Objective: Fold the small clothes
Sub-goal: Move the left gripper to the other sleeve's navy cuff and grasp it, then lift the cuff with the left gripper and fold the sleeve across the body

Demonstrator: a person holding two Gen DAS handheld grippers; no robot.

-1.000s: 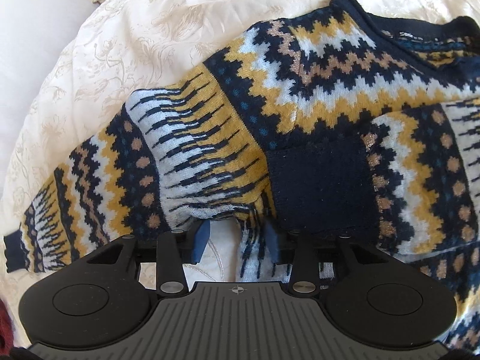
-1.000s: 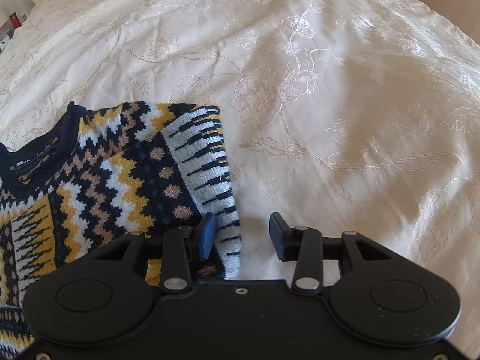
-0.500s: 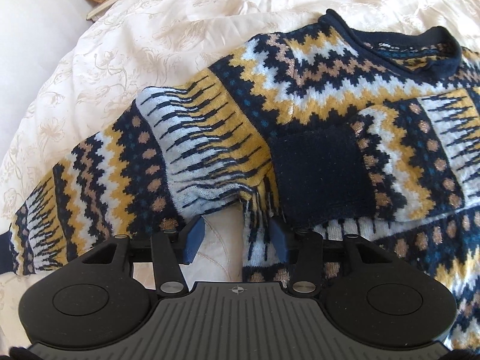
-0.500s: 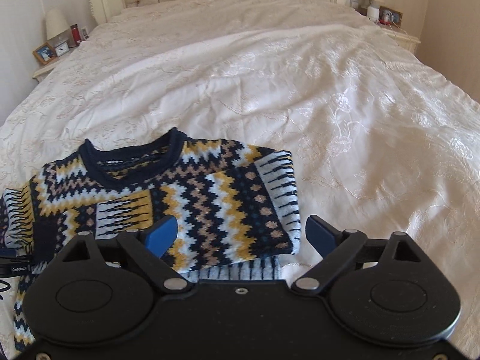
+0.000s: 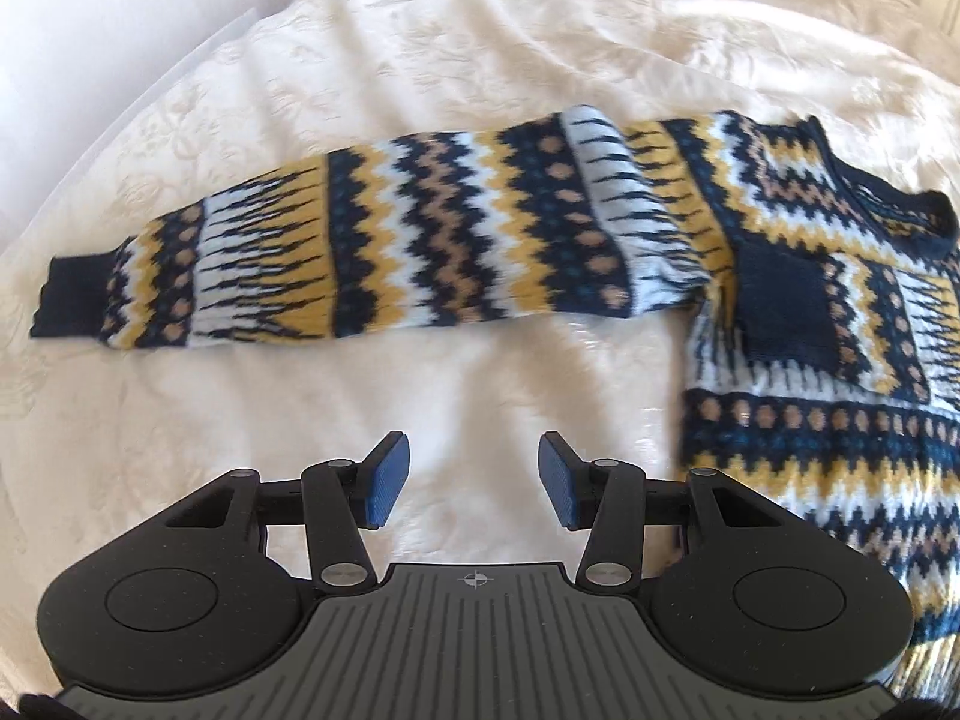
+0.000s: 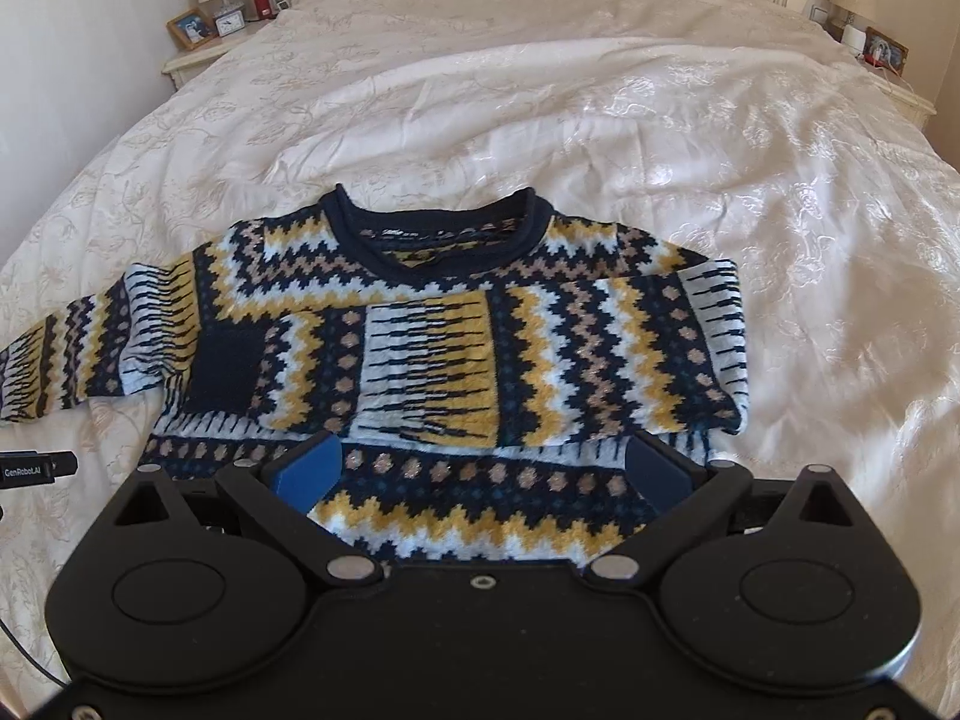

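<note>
A patterned knit sweater (image 6: 432,354) lies flat on the cream bedspread (image 6: 690,120), neckline toward the far headboard, its right sleeve already folded across the chest. The left sleeve (image 5: 372,246) stretches out flat to the left, its long axis running left to right, cuff (image 5: 72,294) at the far left end. The left gripper (image 5: 474,480) hangs over bare bedspread just near of that sleeve, jaws parted and empty, and is judged the nearer tool for folding it in. The right gripper (image 6: 480,468) hovers over the hem, spread wide, holding nothing. Only the left wrist view shows the cuff; only the right shows the folded sleeve whole and the bedside tables (image 6: 198,60).
</note>
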